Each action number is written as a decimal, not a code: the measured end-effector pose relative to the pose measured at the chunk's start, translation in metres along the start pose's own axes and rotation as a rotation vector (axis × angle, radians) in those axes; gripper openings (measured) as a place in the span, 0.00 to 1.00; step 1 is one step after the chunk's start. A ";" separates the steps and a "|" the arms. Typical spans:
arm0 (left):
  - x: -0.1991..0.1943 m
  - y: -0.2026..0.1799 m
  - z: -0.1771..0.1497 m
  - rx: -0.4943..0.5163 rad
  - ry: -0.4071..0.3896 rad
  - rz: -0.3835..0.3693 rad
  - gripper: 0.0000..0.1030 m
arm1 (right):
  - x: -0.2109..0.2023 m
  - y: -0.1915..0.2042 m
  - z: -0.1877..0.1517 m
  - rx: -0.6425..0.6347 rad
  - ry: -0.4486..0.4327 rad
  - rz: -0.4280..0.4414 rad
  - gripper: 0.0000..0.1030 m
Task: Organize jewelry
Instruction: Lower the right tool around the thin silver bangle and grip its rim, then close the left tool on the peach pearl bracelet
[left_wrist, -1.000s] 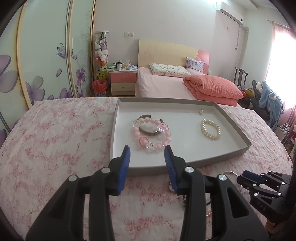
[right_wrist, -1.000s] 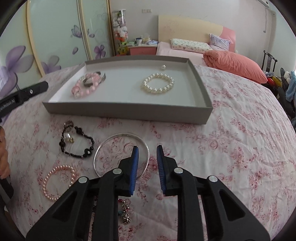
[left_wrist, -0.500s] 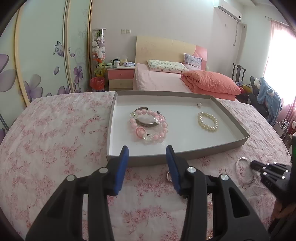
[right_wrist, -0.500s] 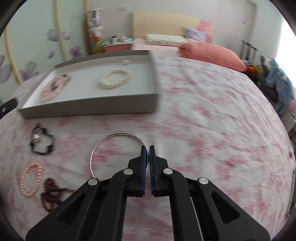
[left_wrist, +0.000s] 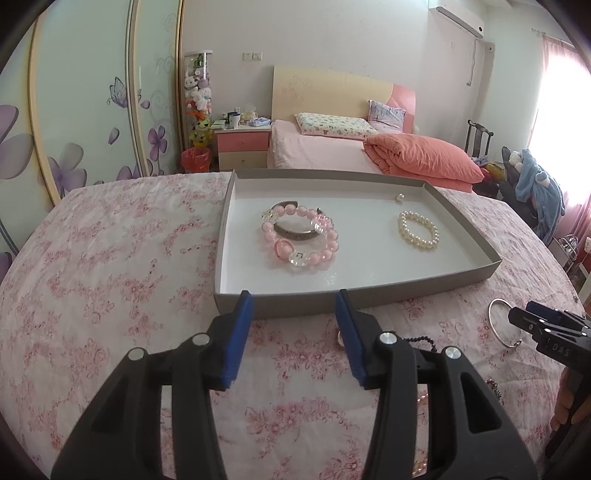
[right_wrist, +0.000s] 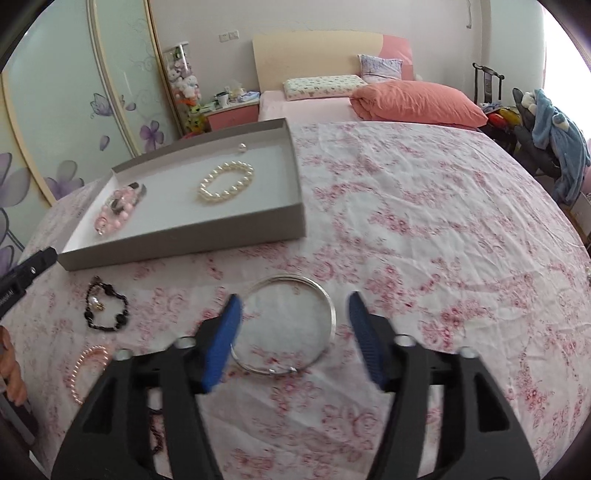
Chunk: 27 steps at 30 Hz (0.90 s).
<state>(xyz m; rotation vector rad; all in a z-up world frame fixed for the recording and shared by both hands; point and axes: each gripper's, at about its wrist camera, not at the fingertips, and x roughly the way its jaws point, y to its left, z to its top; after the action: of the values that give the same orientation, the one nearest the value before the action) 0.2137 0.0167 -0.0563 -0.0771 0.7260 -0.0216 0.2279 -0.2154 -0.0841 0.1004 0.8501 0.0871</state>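
The right gripper, jaws just sprung wide and holding nothing, straddles the thin silver wire bangle: stiff, light, slippery; pinch its rim. The left gripper hangs half-open, empty.

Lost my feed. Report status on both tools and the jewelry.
Left tool open, empty. Right tool just opened, straddling thin silver bangle flat on bedspread, not gripped. Grey tray ahead, path clear.

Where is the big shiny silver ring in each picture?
Left wrist view: the silver bangle lies far right on the bedspread, partly behind the right tool.
Right wrist view: the bangle lies low in the middle, between that tool's open fingers.
Shared landmark: the grey tray.
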 end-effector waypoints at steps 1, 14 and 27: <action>0.000 0.000 -0.001 -0.002 0.003 0.000 0.46 | 0.002 0.003 0.001 -0.009 0.001 -0.004 0.70; -0.006 0.001 -0.016 0.011 0.046 -0.035 0.48 | 0.020 0.015 -0.004 -0.053 0.063 -0.072 0.69; -0.015 -0.046 -0.050 0.214 0.140 -0.212 0.47 | 0.019 0.012 -0.005 -0.042 0.063 -0.080 0.69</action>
<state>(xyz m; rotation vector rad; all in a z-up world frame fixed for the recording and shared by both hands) 0.1697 -0.0316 -0.0797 0.0528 0.8488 -0.3087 0.2366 -0.2010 -0.0999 0.0242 0.9133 0.0331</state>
